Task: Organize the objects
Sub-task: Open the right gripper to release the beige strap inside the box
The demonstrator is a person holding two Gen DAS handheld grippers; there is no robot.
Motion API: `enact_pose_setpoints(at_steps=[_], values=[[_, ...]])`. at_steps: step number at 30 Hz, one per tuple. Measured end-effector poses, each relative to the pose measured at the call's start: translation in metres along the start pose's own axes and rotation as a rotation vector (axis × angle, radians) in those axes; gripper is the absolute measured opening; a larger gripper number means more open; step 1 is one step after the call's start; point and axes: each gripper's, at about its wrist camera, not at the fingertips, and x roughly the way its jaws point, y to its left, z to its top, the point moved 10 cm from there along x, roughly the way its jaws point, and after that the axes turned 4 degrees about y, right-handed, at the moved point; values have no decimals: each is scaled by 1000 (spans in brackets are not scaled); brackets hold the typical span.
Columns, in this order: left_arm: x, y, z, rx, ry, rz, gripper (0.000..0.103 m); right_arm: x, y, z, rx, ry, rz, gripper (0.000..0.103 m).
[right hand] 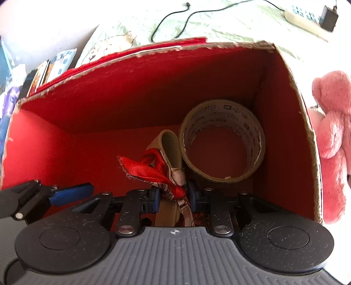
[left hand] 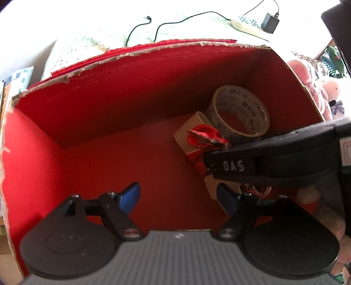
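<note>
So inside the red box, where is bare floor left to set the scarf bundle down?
The box floor is bare on its left and middle, from the left wall to the scarf bundle the right tongs grip. The right back corner is crowded: the tape roll leans there with the bundle beside it. The left tongs hang open over the bare part.

Bright, washed-out pale green bedsheet (right hand: 219,24) with black cable (right hand: 175,15), power strip (right hand: 305,17).

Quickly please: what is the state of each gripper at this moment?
Left gripper: open, holding nothing, inside the red box.
Right gripper: closed on the red scarf.
</note>
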Motion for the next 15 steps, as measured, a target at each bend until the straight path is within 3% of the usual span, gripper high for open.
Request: enact_pose_setpoints(at_steps=[6, 15], values=[[4, 0, 0, 11, 9, 43, 81, -3, -10, -1, 81, 12, 40, 31], [8, -2, 0, 34, 7, 81, 83, -26, -15, -4, 90, -52, 100, 32]])
